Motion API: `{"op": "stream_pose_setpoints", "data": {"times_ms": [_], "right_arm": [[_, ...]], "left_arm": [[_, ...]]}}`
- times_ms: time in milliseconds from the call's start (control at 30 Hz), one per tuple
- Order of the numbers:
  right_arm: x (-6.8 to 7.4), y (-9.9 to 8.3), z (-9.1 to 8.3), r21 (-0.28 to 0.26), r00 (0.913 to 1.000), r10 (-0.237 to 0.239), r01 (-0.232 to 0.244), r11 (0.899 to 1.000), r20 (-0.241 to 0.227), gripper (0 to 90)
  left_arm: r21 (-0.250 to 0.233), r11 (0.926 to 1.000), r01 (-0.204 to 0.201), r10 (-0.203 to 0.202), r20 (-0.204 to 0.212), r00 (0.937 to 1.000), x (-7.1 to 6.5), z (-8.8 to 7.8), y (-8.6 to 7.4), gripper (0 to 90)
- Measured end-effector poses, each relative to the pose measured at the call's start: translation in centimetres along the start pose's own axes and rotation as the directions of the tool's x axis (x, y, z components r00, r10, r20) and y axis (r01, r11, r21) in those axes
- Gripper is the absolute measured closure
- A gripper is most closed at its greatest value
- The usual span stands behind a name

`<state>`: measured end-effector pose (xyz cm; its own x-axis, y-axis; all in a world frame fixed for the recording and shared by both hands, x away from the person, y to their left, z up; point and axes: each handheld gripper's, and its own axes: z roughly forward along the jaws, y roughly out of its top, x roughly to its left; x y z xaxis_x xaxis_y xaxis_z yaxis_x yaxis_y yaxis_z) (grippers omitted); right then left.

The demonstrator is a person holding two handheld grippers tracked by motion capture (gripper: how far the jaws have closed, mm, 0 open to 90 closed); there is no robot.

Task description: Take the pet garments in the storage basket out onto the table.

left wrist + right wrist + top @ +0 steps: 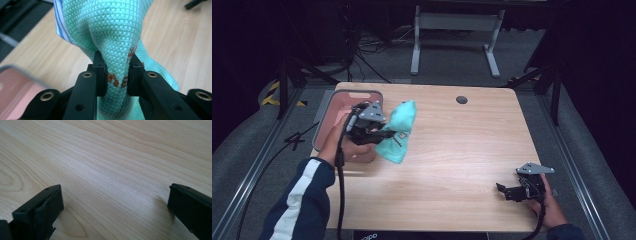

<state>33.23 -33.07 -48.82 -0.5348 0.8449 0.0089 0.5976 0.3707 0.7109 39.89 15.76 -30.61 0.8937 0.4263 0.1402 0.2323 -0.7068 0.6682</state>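
My left gripper point(117, 75) has its jaws clamped on a bunched fold of the mint-green cloth point(110, 32), brown lettering showing at the pinch and a blue-striped edge off to one side; in the high view the cloth point(400, 131) hangs lifted just right of the pink bin point(341, 102), its lower part reaching down to the tabletop point(452, 150). My right gripper point(115, 207) has its jaws spread wide with only bare wood between them, sitting low at the near-right corner of the tabletop, well apart from the bin. A dark round grommet point(461, 99) sits on the far side, right of the bin.
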Motion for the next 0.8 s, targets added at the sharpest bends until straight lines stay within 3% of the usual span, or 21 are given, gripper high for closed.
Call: {"op": "stream_pose_setpoints", "data": {"times_ms": [167,367,567,800], "right_arm": [[0.0,0.0,0.0,0.0,1.0,0.0,0.0,1.0,0.0,0.6],[0.0,0.0,0.0,0.0,1.0,0.0,0.0,1.0,0.0,0.6],[0.0,0.0,0.0,0.0,1.0,0.0,0.0,1.0,0.0,0.6],[0.0,0.0,0.0,0.0,1.0,0.0,0.0,1.0,0.0,0.6]], "left_arm": [[0.015,0.9994,-0.03,0.029,0.065,0.9975,-1.5,3.5,1.4,74.4],[0.068,0.9959,-0.059,0.049,0.147,0.9879,-3.1,8.4,2.2,74.4],[0.099,0.9947,-0.029,0.008,0.207,0.9783,-4.0,13.0,1.8,74.2],[0.16,0.9869,-0.02,-0.016,0.219,0.9756,-4.4,16.4,1.1,73.0]]}}
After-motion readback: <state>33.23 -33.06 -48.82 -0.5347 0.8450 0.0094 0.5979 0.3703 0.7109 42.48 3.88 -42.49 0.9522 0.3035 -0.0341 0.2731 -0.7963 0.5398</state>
